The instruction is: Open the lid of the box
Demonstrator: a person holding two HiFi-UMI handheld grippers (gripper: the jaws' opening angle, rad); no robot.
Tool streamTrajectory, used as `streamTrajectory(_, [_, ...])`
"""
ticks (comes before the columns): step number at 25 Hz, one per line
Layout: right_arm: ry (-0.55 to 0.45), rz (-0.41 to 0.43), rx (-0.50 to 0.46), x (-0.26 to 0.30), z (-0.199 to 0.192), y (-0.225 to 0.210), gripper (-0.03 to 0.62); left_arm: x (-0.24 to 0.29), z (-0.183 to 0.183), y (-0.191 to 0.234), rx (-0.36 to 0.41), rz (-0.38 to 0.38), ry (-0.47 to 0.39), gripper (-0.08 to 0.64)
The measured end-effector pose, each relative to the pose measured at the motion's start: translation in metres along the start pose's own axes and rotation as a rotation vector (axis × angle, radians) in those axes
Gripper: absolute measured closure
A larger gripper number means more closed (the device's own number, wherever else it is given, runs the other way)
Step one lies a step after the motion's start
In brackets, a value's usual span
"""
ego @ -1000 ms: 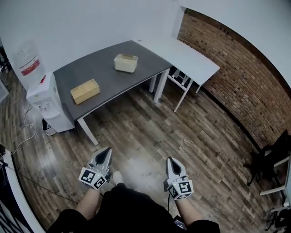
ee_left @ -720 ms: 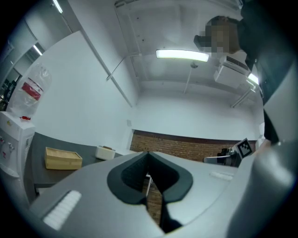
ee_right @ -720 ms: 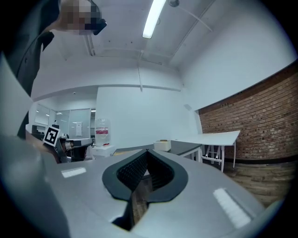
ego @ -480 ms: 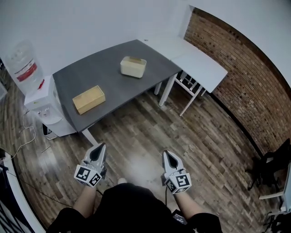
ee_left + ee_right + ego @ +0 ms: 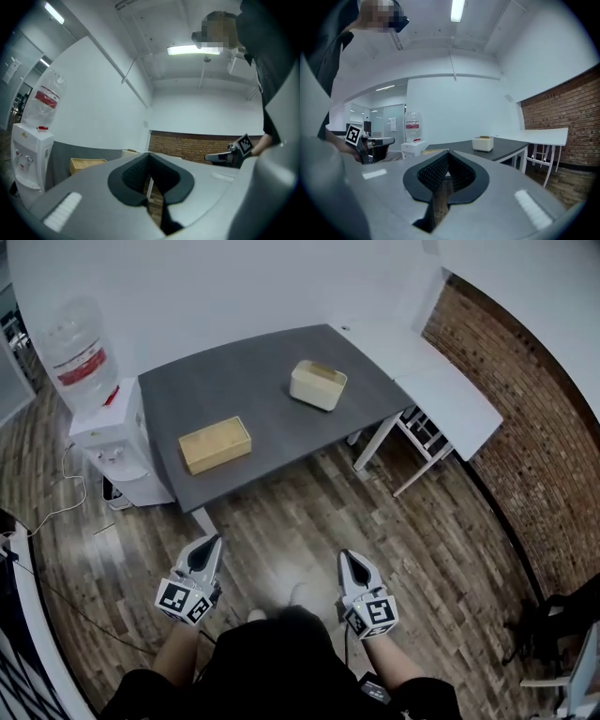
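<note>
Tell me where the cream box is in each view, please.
Head view: cream box, upper middle, on the grey table.
Left gripper view: the box, a sliver just left of centre.
Right gripper view: the box, right of centre.
Shared landmark: water dispenser.

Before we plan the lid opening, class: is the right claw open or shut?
Shut. In the right gripper view, the right claw has its tips together, with nothing held between them.
</note>
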State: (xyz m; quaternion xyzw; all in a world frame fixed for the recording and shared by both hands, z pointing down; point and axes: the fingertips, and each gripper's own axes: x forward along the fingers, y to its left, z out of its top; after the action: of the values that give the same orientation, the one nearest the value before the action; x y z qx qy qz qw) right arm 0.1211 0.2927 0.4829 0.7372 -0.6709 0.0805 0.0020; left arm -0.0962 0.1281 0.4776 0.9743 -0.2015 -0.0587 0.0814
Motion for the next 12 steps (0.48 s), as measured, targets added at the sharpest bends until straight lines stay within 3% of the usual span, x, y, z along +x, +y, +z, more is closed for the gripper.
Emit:
streamTrajectory(7, [0.037,0.111,0.002,0.053,-0.001,-0.01,0.589,0.009,-0.008,0.025,-0.017,0.106,0.005,0.56])
streamTrajectory(12, [0.0,0.182,-0.007,0.106,0.017,-0.032,0.589,0.041,0.003,0.049,0.008,0.165,-0.022,0.56])
